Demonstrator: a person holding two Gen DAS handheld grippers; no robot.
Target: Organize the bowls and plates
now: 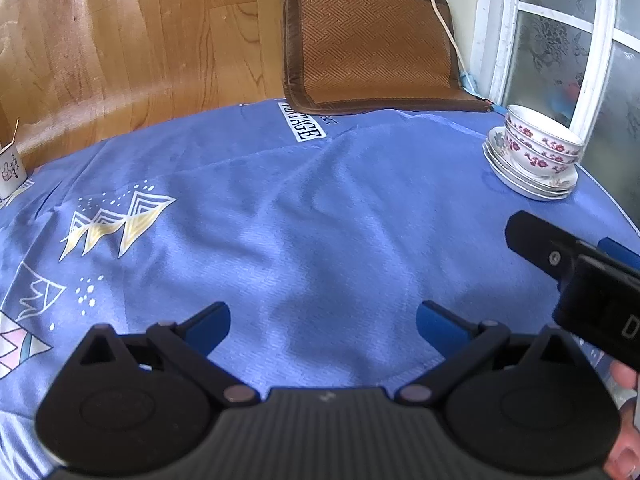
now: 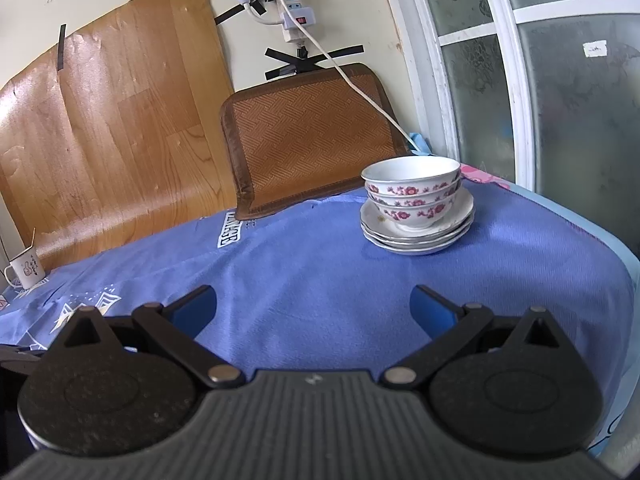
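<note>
Ahead, both grippers' jaws released; bowls stacked on plates, mug perhaps far left.

Your frames are bright, daylit through the frosted window at right; soft shadows, mild glare on the wood panel, heavy fisheye edge bending.

a blue tablecloth printed with white and yellow mountain shapes is lying wrinkled over the table, and a white mug with a handle is standing at its far left edge. a brown woven mat is leaning upright against the wall behind the table, beside a wood-grain panel. a white power strip is hanging on the wall under strips of black tape, its cord running down across the mat, and a frosted-glass window is standing to the right.
</note>
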